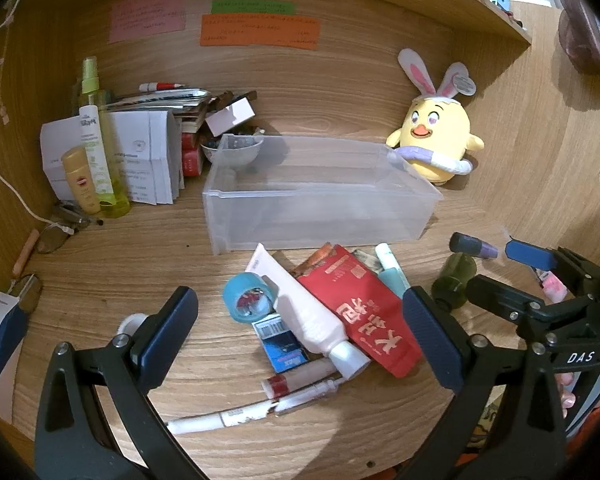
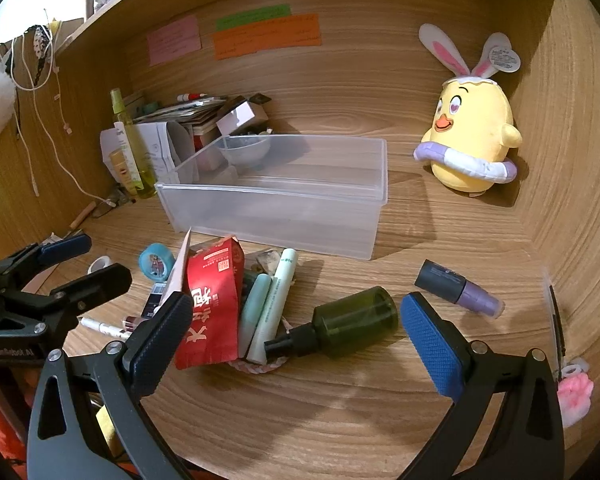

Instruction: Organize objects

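Both our grippers hung wide apart and empty over the front of the desk (image 1: pixel 340 440). Our left gripper (image 1: pixel 300 336) straddled a heap: a white tube (image 1: pixel 300 300) lay across a red packet (image 1: pixel 364 308), its cap toward us and its long axis running back to the left, beside a blue tape roll (image 1: pixel 248 298). Our right gripper (image 2: pixel 296 332) framed a dark green spray bottle (image 2: pixel 344 322) on its side, nozzle pointing left, long axis nearly parallel to the front edge. Behind the heap stood a clear plastic bin (image 2: pixel 276 216), with a yellow plush chick (image 2: pixel 472 136) in the back right corner.
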Available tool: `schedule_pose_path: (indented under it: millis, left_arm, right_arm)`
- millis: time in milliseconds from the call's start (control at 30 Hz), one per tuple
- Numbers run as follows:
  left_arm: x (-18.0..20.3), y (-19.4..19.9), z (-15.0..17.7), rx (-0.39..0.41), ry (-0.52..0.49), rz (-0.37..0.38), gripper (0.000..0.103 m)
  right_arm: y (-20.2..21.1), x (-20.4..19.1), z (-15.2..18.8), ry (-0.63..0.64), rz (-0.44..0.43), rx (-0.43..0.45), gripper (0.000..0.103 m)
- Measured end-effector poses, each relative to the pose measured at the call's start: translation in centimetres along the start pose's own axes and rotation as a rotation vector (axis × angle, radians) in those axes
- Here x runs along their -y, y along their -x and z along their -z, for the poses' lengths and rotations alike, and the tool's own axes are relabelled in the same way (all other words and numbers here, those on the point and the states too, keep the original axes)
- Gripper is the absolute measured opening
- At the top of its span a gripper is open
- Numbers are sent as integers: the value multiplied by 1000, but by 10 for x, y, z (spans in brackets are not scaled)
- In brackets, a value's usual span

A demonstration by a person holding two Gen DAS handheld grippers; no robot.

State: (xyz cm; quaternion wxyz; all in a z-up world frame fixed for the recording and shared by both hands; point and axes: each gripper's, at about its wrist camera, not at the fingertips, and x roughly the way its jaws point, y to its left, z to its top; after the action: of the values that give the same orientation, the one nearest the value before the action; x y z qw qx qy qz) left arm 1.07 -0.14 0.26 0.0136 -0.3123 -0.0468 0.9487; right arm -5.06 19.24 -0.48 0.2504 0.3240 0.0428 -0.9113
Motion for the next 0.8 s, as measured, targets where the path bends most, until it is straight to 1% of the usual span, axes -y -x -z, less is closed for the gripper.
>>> schedule_pose_path:
  millis: [167, 300, 533, 567, 600, 667, 800]
  left_arm:
    - [-23, 0, -2, -4, 19, -27, 103]
    - [-51, -3, 0, -18, 58, -45, 103]
    - [-92, -9, 8, -41, 127, -125, 103]
    - [-95, -11, 10, -48, 133, -133, 99]
    - [-99, -14, 12, -62, 140, -142, 93]
    - [-104, -21, 16, -96, 146, -147, 83]
    - [-113, -35, 26, -151, 172, -154, 75]
  right_arm:
    - [-2, 5, -2, -9, 17, -2, 103]
    - [-5, 16, -1, -33, 37, -8, 103]
    - [-17, 37, 3, -80, 63, -42, 103]
    - [-19, 40, 4, -83, 63, -49, 103]
    - [-20, 42, 5, -84, 64, -55, 103]
    - [-25, 45, 6, -84, 63, -70, 102]
    - [-33, 46, 9, -86, 54, -87, 102]
